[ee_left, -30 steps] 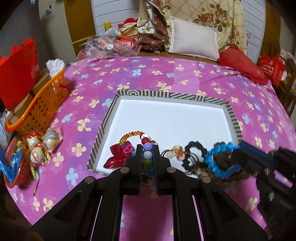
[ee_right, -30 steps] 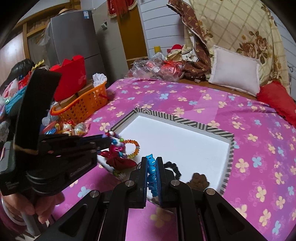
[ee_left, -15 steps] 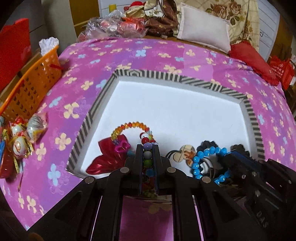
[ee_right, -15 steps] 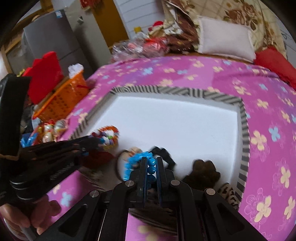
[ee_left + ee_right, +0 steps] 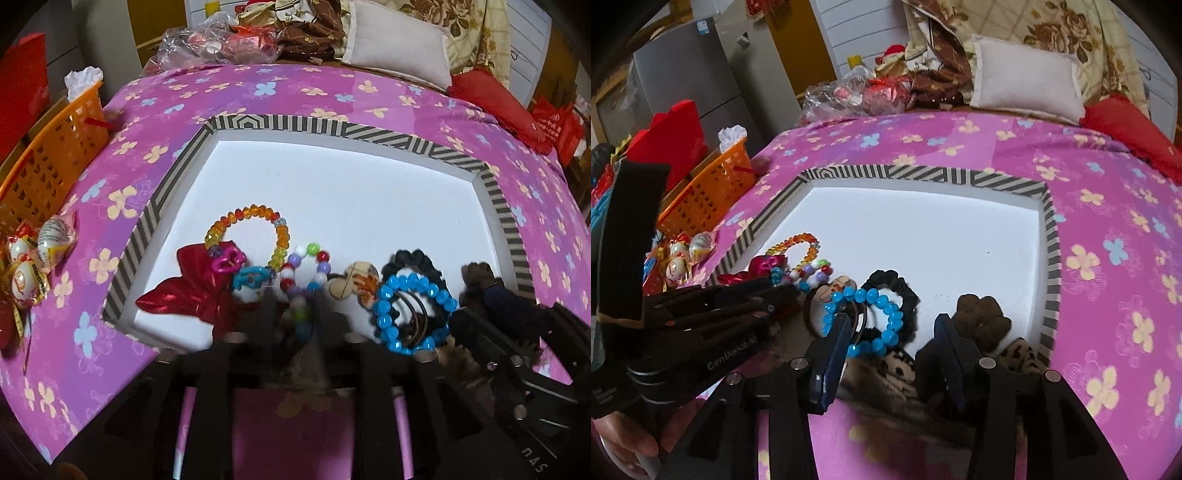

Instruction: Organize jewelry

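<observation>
The left gripper's fingers (image 5: 271,314) are motion-blurred, hiding the near half of the multicoloured bead bracelet (image 5: 304,269).

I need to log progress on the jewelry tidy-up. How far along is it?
Done: the blue bead bracelet, multicolor bead bracelet, orange bead bracelet and black scrunchie lie in the striped tray. In hand: nothing; the left tongs and right tongs have just been opening over their bracelets. Left: everything is bunched along the near edge, most of the tray bare.

Beaded bracelets (image 5: 413,314), scrunchies lying in tray (image 5: 332,127)
</observation>
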Motion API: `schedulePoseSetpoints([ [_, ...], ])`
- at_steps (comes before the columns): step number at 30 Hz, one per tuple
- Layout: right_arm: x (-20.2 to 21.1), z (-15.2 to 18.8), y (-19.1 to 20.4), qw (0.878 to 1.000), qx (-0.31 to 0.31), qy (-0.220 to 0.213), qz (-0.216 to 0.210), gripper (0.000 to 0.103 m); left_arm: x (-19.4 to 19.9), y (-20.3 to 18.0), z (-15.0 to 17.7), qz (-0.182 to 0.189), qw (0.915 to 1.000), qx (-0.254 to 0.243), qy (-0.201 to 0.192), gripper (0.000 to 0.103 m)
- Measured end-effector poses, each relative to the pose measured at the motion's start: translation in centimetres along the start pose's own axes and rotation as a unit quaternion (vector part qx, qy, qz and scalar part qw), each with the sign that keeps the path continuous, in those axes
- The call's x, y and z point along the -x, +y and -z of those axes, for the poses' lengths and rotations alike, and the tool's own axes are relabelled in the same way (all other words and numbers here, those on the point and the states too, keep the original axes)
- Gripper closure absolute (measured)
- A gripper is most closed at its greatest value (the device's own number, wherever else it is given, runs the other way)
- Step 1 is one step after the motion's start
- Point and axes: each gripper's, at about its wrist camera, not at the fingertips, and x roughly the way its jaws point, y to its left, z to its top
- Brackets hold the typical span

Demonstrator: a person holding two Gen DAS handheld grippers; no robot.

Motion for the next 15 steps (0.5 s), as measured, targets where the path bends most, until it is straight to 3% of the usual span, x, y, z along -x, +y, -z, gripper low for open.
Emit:
schedulePoseSetpoints([
  [1, 0.4, 0.1, 0.1, 1.0, 0.002, -0.002, 0.002, 0.058, 0.5, 0.0, 0.2, 0.002, 1.0, -0.001, -0.006, 0.057],
  [6, 3.2, 1.7, 0.3, 0.999, 0.004, -0.02, 0.024, 0.058, 3.5, 0.3, 1.6, -0.003, 0.9993, -0.006, -0.037, 0.047],
  [12, 5.5, 4.0, 1.2, 0.999, 0.001, -0.03, 0.036, 0.055, 6.8, 1.3, 4.1, -0.021, 0.9977, 0.002, -0.065, 0.047],
  [15, 6.3, 4.8, 1.8, 0.999, -0.001, -0.038, 0.038, 0.041, 8.3, 1.4, 5.6, -0.032, 0.9964, 0.0, -0.078, 0.047],
])
